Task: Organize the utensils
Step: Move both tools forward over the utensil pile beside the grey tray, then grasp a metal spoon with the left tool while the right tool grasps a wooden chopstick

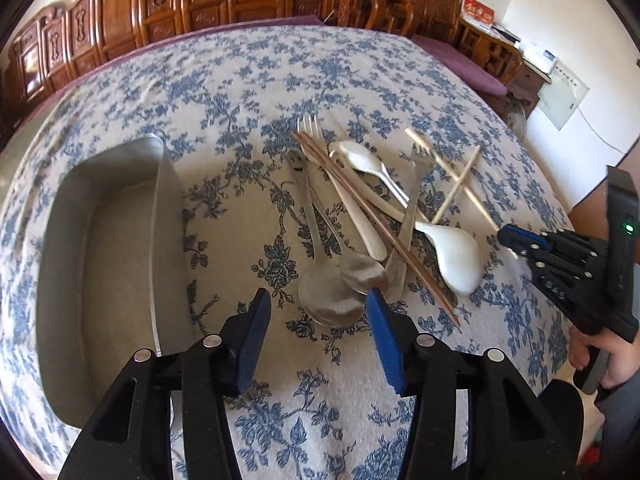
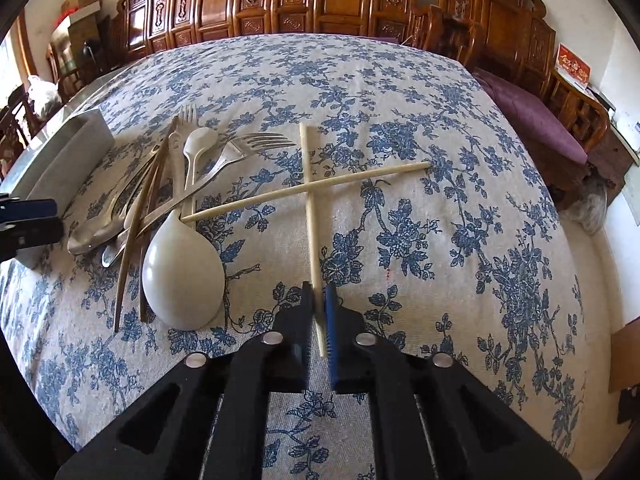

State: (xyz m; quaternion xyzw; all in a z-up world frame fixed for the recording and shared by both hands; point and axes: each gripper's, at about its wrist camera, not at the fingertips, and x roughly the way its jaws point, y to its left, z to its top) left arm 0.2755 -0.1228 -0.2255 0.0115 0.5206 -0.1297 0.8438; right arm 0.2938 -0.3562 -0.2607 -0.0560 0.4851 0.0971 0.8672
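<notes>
Utensil pile sits mid-desk on the blue-floral white tablecloth (image 1: pixel 248 80): two stainless steel spoons (image 1: pixel 326 296), steel forks (image 1: pixel 404 216), white ceramic soup spoon (image 2: pixel 182 276), smaller white plastic spoon (image 1: pixel 360 160), a pair of dark brown wooden chopsticks (image 1: pixel 372 224) laid diagonally over the pile. Two pale bamboo chopsticks lie crossed, apart from the heap on its right.

Right gripper (image 2: pixel 319 304): I have it pinched on the near end of the upright pale bamboo chopstick (image 2: pixel 310 200), blue pads pressed against it on both sides. The stick runs straight away from the gripper. The crossing pale chopstick (image 2: pixel 308 190) cuts across it; its left tip is touching or just beside the ceramic spoon's handle.

Left gripper (image 1: pixel 318 300): half spread, pinching nothing. The larger steel spoon bowl lies between the fingertips, but the pads don't touch it; the right blue pad (image 1: pixel 384 340) is just beside the second spoon's bowl.

Rectangular brushed-steel tray (image 1: pixel 120 260) sits on the desk left of the pile, just beside the left gripper. I see nothing in it.
</notes>
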